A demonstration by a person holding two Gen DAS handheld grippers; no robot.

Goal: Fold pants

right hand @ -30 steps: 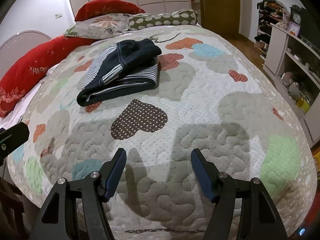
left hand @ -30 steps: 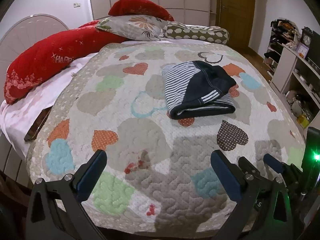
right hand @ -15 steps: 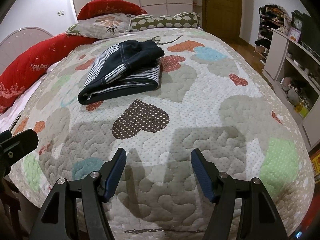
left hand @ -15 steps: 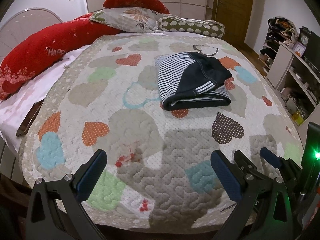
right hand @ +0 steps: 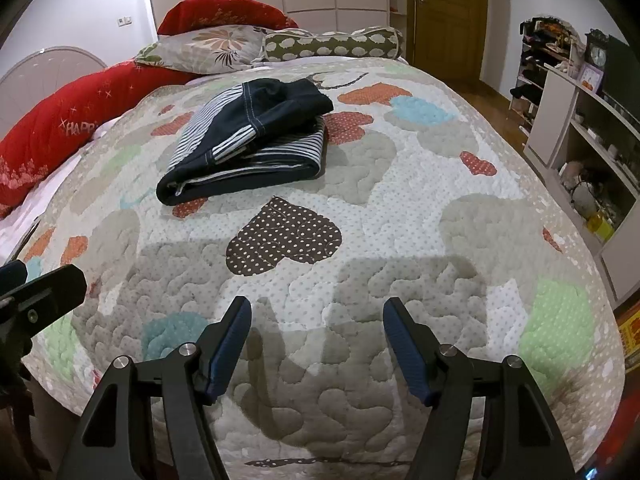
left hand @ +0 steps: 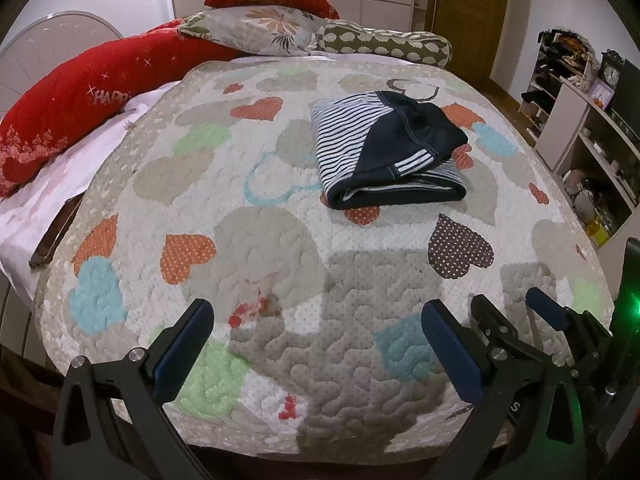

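Pants: folded, at 12 o'clock on the quilt, edges clear.
Left tongs: open, empty.
Right tongs: open, empty.

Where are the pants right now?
The folded pants lie on the heart-print quilt, right of centre in the left wrist view, beyond the brown dotted heart.

A bed covered by a quilted heart-patterned bedspread fills the room. Red cushions and a floral pillow lie at its head. A brown wooden door stands beyond; white open shelving lines the right wall.
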